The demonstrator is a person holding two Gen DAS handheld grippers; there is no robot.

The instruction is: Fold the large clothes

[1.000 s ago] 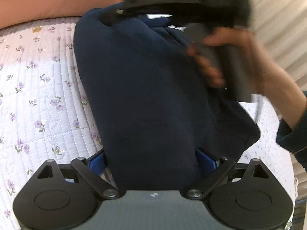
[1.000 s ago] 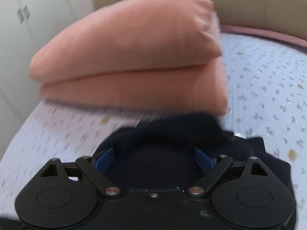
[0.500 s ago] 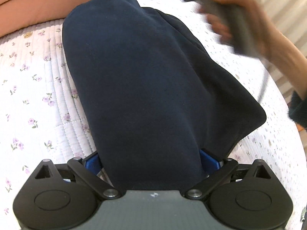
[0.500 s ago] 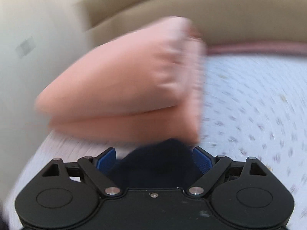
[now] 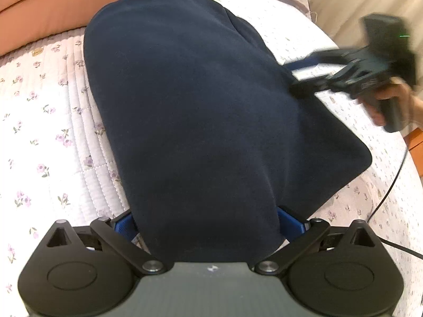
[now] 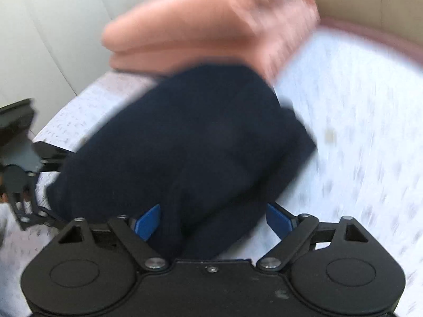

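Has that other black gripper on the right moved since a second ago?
Yes. The right gripper has swung from the navy garment's far end, near the peach bedding, down to its right edge.

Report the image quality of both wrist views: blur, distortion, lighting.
Left wrist view: sharp and evenly lit on the navy garment and floral quilt; only the right gripper is motion-smeared; fisheye bends the edges. Right wrist view: motion blur throughout, smearing the pink folded blanket, with dark corner vignetting.
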